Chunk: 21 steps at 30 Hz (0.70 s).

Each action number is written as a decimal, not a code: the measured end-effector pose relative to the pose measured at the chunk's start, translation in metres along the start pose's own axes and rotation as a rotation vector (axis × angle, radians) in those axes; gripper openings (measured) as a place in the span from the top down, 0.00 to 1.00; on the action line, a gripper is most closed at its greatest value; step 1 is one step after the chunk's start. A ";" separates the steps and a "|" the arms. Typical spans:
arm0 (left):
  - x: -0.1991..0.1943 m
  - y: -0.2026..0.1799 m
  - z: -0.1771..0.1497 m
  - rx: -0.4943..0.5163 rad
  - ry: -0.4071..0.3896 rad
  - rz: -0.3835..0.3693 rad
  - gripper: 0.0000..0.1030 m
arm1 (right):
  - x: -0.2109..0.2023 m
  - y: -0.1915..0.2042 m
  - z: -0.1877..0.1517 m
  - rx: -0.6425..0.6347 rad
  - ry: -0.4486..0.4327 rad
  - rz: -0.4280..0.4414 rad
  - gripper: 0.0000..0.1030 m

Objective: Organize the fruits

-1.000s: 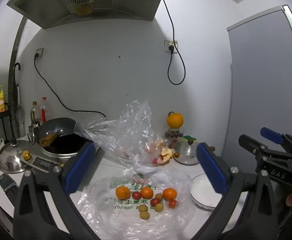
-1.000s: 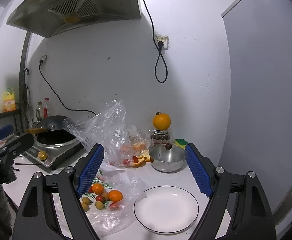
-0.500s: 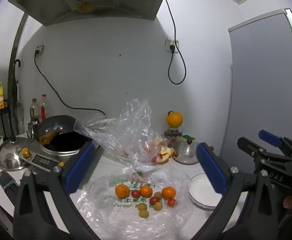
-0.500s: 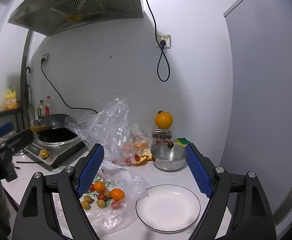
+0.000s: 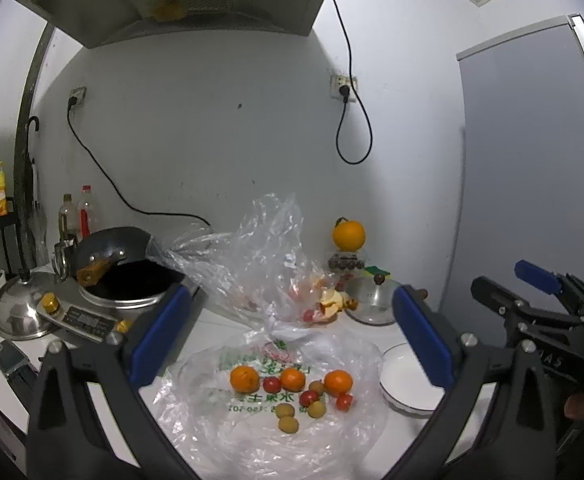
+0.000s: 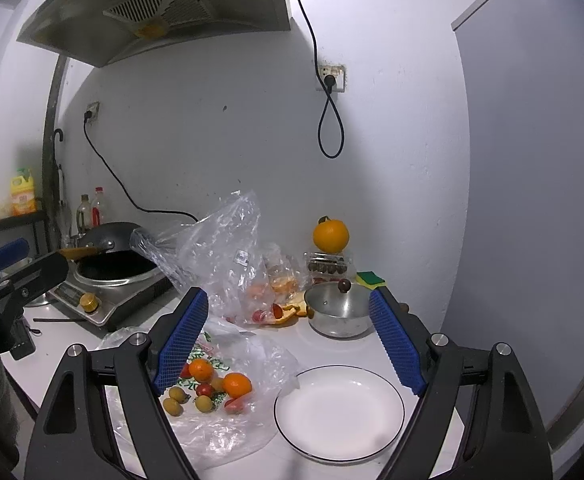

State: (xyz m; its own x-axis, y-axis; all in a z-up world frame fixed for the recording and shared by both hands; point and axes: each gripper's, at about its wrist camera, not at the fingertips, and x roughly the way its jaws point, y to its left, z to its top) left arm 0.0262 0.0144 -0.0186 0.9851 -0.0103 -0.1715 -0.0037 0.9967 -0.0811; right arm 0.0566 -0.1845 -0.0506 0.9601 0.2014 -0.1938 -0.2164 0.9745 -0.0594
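Both hand-held grippers, left (image 5: 288, 336) and right (image 6: 288, 336), hang spread wide and empty above the counter (image 6: 288, 340). The fruits (image 5: 292, 390) lie on a flattened plastic bag (image 5: 252, 432) beside the white plate (image 6: 337, 412). Descend vertically over one fruit; avoid pinching film.

The flat clear plastic bag (image 5: 252, 412) at lower centre carries mirrored green print, digits "150-501" partly legible; other labels are too blurred.
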 end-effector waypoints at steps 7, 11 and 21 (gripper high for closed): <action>0.003 0.000 -0.004 -0.001 0.007 0.003 0.01 | 0.002 0.000 -0.002 -0.003 0.001 -0.005 0.17; 0.004 0.001 -0.004 -0.004 0.009 0.003 0.01 | 0.004 0.000 -0.003 0.002 0.003 -0.008 0.17; 0.010 0.003 -0.006 -0.010 0.018 0.002 0.01 | 0.009 0.000 -0.005 0.000 0.014 -0.008 0.17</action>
State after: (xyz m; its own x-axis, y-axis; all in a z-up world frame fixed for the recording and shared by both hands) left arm 0.0347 0.0172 -0.0260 0.9819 -0.0096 -0.1890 -0.0076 0.9959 -0.0903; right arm 0.0639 -0.1828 -0.0576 0.9592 0.1926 -0.2069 -0.2091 0.9760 -0.0609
